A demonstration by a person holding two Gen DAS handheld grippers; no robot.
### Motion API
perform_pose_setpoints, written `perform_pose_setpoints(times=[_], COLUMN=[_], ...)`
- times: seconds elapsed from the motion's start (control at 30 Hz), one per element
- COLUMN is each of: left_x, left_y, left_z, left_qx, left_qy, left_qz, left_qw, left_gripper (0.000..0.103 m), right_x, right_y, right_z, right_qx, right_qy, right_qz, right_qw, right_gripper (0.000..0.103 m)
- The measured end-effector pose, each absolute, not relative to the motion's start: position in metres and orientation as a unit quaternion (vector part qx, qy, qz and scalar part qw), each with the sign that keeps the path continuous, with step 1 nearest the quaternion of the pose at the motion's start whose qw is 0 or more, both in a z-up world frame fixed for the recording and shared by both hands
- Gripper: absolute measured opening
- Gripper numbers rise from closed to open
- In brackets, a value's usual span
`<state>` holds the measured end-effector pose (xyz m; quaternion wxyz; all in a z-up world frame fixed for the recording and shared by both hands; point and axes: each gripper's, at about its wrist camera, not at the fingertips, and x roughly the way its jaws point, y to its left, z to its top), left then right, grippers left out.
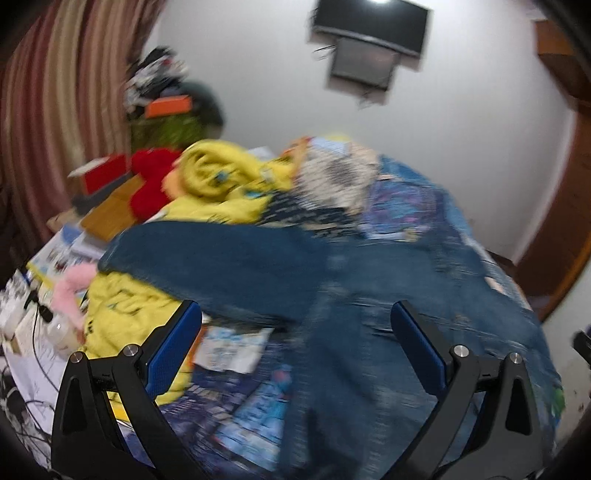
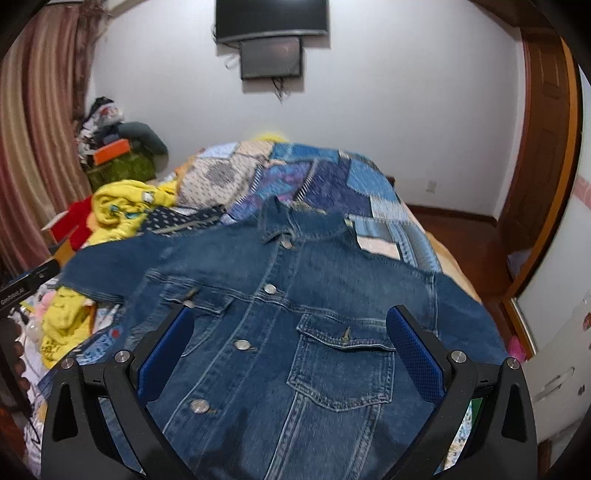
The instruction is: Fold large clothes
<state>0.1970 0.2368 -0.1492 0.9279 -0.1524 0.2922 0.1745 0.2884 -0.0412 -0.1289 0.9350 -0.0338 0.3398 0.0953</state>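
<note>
- Both my grippers stand wide open with nothing between their blue pads: the left gripper (image 1: 295,321) hovers over the jacket's left side, the right gripper (image 2: 290,325) over its chest.
- Under my right gripper the denim jacket (image 2: 295,314) lies front-up and buttoned on the bed, collar toward the far wall, sleeves spread to either side.
- From my left gripper the view is blurred; one denim sleeve (image 1: 207,258) stretches leftward over yellow clothes (image 1: 122,306).
- Beneath the jacket is a blue patchwork quilt (image 2: 332,177).
- More yellow clothing (image 2: 122,206) and a red plush toy (image 1: 151,181) are heaped at the left of the bed.
- Two dark screens (image 2: 271,33) hang on the white wall beyond, striped curtains (image 2: 33,147) at left.
</note>
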Motion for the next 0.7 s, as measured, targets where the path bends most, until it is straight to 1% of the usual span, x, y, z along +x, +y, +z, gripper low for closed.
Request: perform_pose_setpoints(times=[0.1, 0.23, 0.37, 0.47, 0.53, 0.57, 0.63, 0.7], left_x=[0.207, 0.222, 0.237, 0.247, 0.252, 0.254, 0.259, 0.262], left_y=[0.280, 0.324, 0.351, 0.370, 0.383, 0.388, 0.399, 0.410], left_z=[-0.177, -0.213, -0.241, -0.259, -0.269, -0.273, -0.281, -0.288], left_qx=[-0.182, -0.214, -0.256, -0.304, -0.337, -0.346, -0.363, -0.374], left_qy=[0.313, 0.353, 0.384, 0.396, 0.394, 0.392, 0.392, 0.389], left_qz=[0.202, 0.210, 0.178, 0.148, 0.133, 0.131, 0.131, 0.140], left_qw=[0.910, 0.886, 0.869, 0.854, 0.845, 0.842, 0.835, 0.830], left_gripper=[0.103, 0.103, 0.103, 0.102, 0.096, 0.090, 0.089, 0.086], right_x=[0.304, 0.322, 0.335, 0.345, 0.350, 0.352, 0.356, 0.359], right_y=[-0.042, -0.038, -0.028, -0.022, -0.019, -0.018, -0.017, -0.015], right_z=[-0.141, -0.158, -0.169, -0.177, -0.181, -0.183, -0.185, -0.188], right_qx=[-0.036, -0.068, -0.112, -0.121, -0.119, -0.116, -0.109, -0.103], right_qy=[0.363, 0.387, 0.398, 0.415, 0.426, 0.430, 0.437, 0.442], right_qz=[0.062, 0.026, 0.015, 0.022, 0.028, 0.031, 0.037, 0.040], right_qw=[0.929, 0.919, 0.910, 0.902, 0.896, 0.895, 0.892, 0.890], right_gripper=[0.103, 0.103, 0.103, 0.103, 0.103, 0.103, 0.103, 0.103])
